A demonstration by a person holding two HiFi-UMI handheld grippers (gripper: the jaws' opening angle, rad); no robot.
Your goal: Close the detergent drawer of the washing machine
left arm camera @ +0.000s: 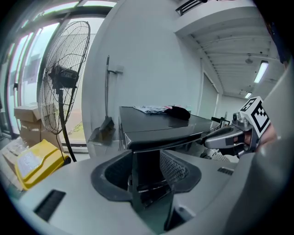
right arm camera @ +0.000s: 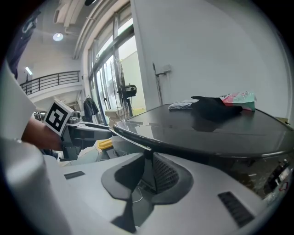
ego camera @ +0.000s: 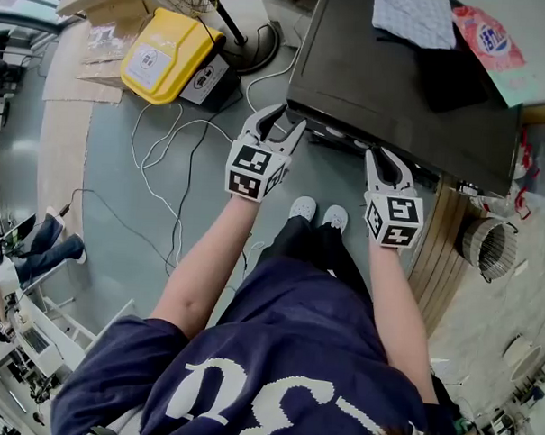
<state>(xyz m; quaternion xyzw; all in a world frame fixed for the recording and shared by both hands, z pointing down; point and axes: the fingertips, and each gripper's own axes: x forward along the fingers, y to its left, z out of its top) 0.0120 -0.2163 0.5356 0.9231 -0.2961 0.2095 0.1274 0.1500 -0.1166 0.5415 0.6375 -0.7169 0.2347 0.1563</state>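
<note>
Hovering both grippers at washing machine [ego camera: 351,80] front, upper right of head view. Detergent drawer [ego camera: 335,137] seems to jut out below top edge. We judge it light, rigid plastic that slides easily, so we push its flat front. Left gripper [ego camera: 278,122] has jaws apart, gripping nothing. Right gripper [ego camera: 381,161] has jaws barely apart, empty.

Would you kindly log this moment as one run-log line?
stage: at washing machine front | left gripper: open, empty | right gripper: tips at front edge, grip unclear | drawer: state not visible
</note>
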